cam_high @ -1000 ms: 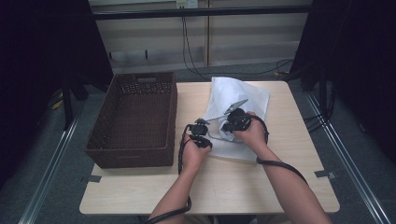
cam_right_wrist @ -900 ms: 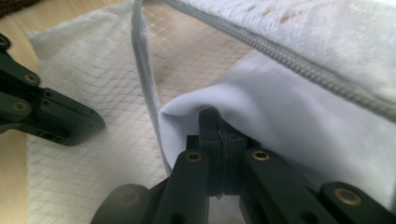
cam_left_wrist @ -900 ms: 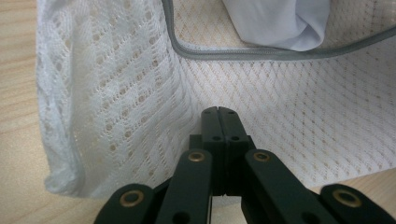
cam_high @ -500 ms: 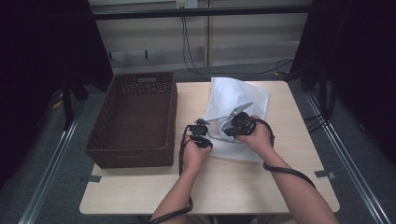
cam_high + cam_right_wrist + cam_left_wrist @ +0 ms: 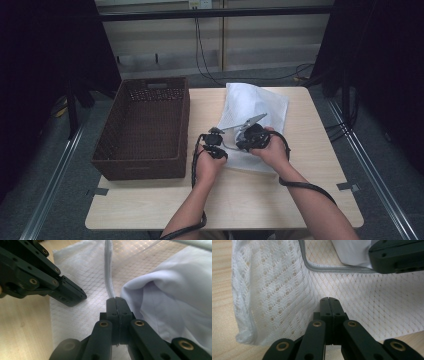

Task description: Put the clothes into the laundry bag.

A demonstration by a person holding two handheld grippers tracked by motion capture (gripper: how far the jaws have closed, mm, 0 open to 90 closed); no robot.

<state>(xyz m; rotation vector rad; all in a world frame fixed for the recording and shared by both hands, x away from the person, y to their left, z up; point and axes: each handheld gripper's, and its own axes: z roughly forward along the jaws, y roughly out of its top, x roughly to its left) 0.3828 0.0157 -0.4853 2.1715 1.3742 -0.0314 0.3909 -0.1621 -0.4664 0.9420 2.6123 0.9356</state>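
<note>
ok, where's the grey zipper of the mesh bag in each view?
High view: the zipper is a thin grey curve between the two grippers at the mesh bag's near edge.
Left gripper view: top centre, bending from vertical to horizontal, running under the right gripper.
Right gripper view: pale strip from top centre down to the closed jaws.
Shared landmark: the white garment inside the bag.

Light wooden table (image 5: 150,210); grey floor (image 5: 45,210); pale wall (image 5: 270,35).
</note>
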